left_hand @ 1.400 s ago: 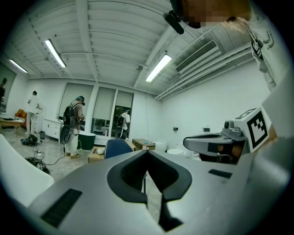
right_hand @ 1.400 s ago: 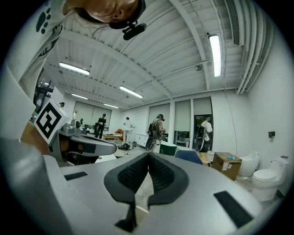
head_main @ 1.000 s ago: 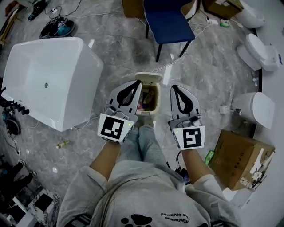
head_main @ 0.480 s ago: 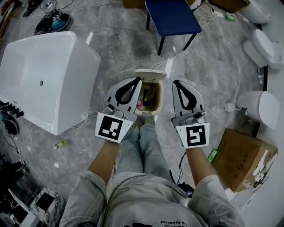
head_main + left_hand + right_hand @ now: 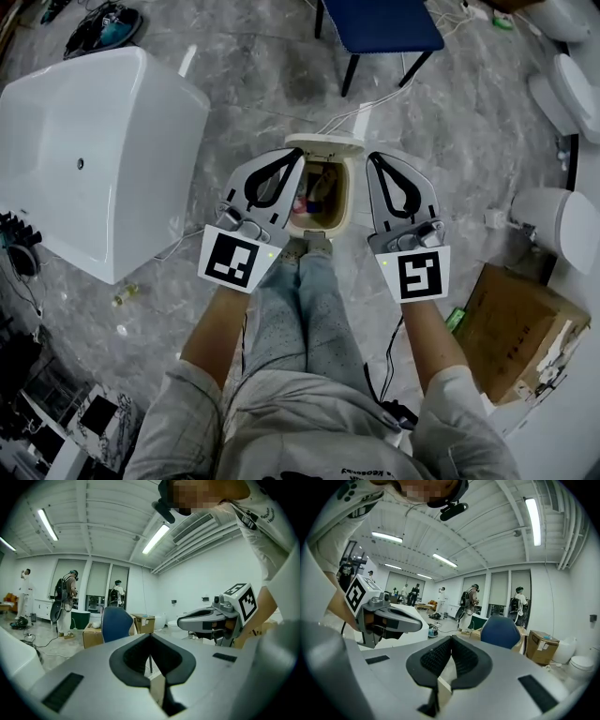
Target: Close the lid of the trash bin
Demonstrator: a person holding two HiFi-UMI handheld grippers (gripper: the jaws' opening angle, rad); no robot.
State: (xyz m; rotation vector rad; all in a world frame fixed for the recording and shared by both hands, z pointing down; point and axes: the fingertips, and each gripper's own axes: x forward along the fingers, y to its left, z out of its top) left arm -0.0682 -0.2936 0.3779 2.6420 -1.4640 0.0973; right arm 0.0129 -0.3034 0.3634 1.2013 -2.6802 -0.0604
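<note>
White tub sits on the grey floor at left, blue chair at top, both well apart from the bin. The bin stands on the floor just ahead of the person's feet, between the two grippers, its lid open and tipped back at the far edge (some trash inside). Left gripper and right gripper flank the bin, each with jaws fully together and nothing held.

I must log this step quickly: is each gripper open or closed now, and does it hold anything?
Left gripper: closed, holding nothing.
Right gripper: closed, holding nothing.
</note>
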